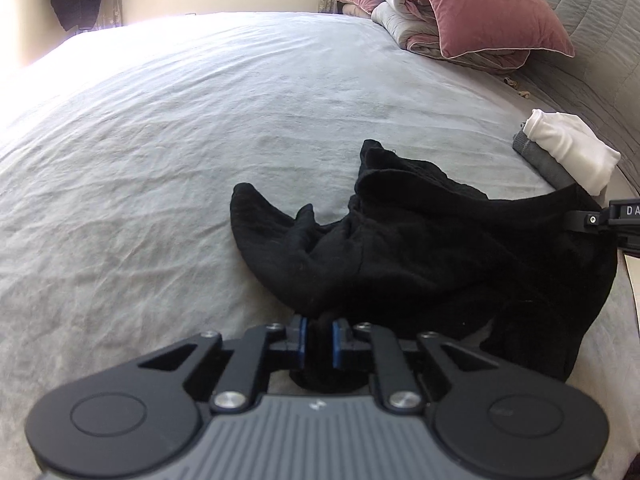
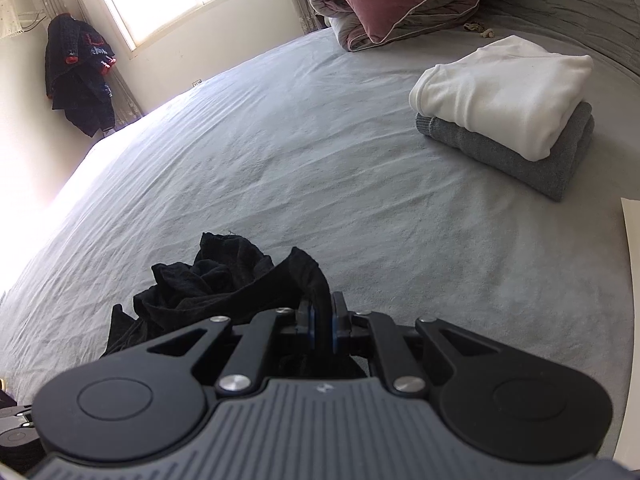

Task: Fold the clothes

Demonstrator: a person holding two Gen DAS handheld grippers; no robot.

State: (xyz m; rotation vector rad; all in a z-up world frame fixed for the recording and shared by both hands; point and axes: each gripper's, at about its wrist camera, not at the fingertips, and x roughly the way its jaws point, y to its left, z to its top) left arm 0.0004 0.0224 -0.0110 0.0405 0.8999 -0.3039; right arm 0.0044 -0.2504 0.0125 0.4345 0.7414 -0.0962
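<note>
A black garment (image 1: 420,240) lies crumpled on the grey bed sheet (image 1: 200,140), partly lifted at two points. My left gripper (image 1: 319,340) is shut on its near edge, black cloth pinched between the blue pads. My right gripper (image 1: 592,220) shows at the right edge of the left wrist view, holding the garment's far right corner. In the right wrist view the right gripper (image 2: 323,328) is shut on a fold of the black garment (image 2: 224,280), which bunches up to its left on the sheet (image 2: 320,160).
A folded white garment (image 2: 504,92) rests on a folded grey one (image 2: 520,152) at the right of the bed. A pink pillow (image 1: 492,4) and rolled duvet (image 1: 404,12) lie at the head. Dark clothes (image 2: 76,76) hang by the window wall.
</note>
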